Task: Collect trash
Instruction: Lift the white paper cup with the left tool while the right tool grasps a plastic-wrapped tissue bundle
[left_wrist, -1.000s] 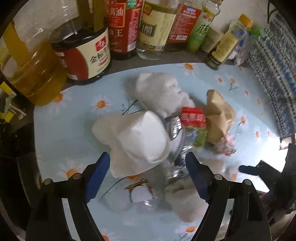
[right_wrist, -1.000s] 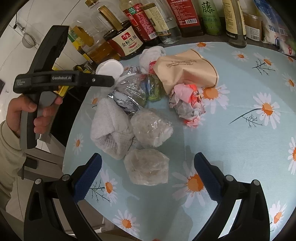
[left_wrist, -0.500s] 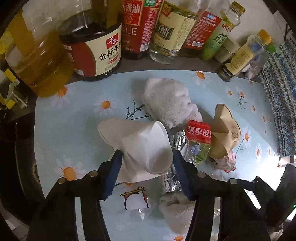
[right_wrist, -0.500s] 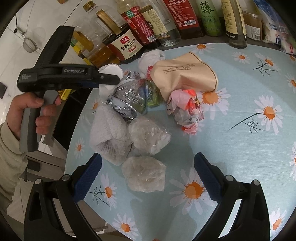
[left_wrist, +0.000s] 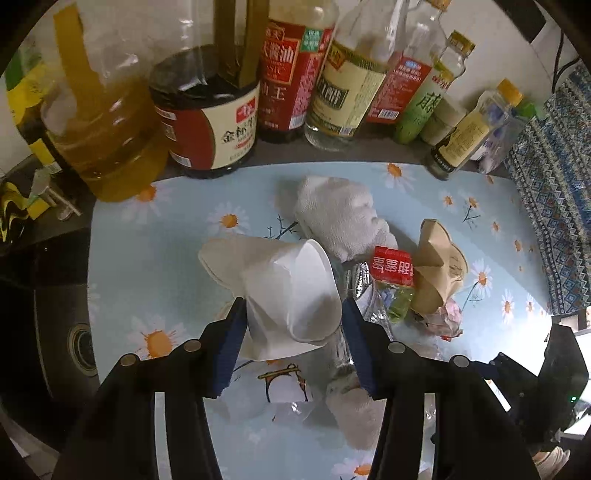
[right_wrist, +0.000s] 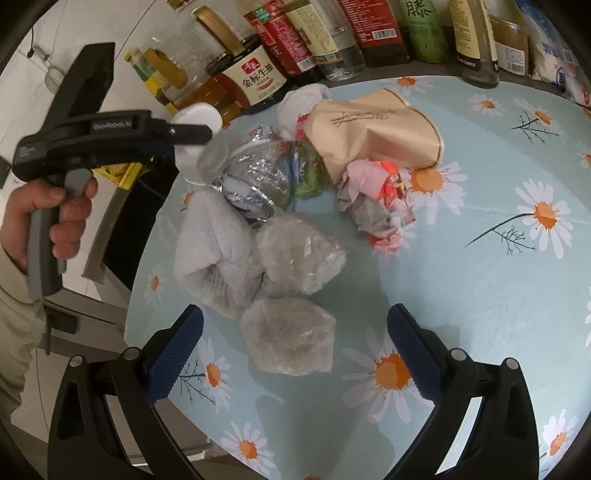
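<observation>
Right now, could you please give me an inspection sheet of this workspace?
Surface: daisy-print tablecloth, light blue.
Job's things: crushed white paper cup; brown paper bag; foil wrapper; two clear plastic wads; crumpled pink paper; white cloth bundle.
Clutter: condiment bottles along the back edge.
Grippers: left hand-held gripper closed on the paper cup; right hand-held gripper open, its fingers either side of the nearest plastic wad.
Cables: one dark cable on the wall.
Surroundings: patterned blue fabric beside the table.
</observation>
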